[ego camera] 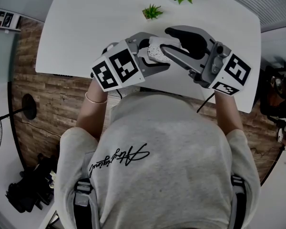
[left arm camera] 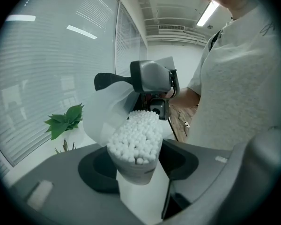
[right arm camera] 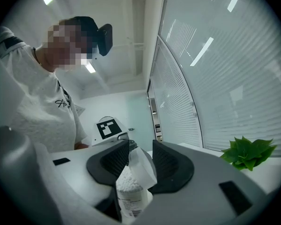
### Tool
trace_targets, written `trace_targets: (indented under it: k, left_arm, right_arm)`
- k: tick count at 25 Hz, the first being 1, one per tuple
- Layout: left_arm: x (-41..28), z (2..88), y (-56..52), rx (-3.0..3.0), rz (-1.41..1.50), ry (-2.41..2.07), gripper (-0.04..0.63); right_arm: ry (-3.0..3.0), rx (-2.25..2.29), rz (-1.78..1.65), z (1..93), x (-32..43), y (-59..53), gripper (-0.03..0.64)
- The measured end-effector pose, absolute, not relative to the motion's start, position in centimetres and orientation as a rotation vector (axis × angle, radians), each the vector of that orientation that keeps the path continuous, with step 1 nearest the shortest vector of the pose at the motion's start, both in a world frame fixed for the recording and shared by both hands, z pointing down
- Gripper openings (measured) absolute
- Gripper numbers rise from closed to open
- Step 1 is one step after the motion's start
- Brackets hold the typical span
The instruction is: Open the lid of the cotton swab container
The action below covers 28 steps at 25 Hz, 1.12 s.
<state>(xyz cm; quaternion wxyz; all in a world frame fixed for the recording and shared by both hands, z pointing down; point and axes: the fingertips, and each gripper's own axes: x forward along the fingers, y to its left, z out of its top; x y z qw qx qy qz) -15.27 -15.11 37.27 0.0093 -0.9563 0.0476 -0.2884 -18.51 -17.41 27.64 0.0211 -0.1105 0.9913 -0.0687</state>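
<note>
Left gripper (left arm camera: 138,165) fingers clenched on the cotton swab container (left arm camera: 136,175), held up over the desk (ego camera: 86,27) edge; right gripper (right arm camera: 140,154) fingers pinch its lid (left arm camera: 107,114), already swung open, swabs exposed; opening looks nearly finished

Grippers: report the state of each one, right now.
Left gripper: closed on the cotton swab container.
Right gripper: closed on the lid, which stands flipped open.
</note>
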Motion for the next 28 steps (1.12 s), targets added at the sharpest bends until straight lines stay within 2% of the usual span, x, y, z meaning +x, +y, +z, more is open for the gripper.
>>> trace_targets:
  k: [7, 20, 23, 28]
  left_arm:
    - [-15.3, 37.0, -15.2, -2.982, -0.883, 0.138, 0.242]
    - [-15.2, 36.8, -15.2, -2.973, -0.853, 0.12, 0.242]
    - [-15.2, 36.6, -15.1, -2.975, -0.84, 0.123, 0.242]
    - [-15.2, 36.5, -15.2, -2.976, -0.831, 0.132, 0.241]
  right_arm:
    - [3.047, -0.401, -0.206, 26.9, -18.3, -18.4, 0.091]
    - [3.049, -0.552, -0.203, 27.0, -17.9, -20.2, 0.081]
    - [3.063, -0.624, -0.178, 27.1, -17.7, -20.7, 0.051]
    - [3.065, -0.645, -0.187, 27.2, -17.6, -20.9, 0.041]
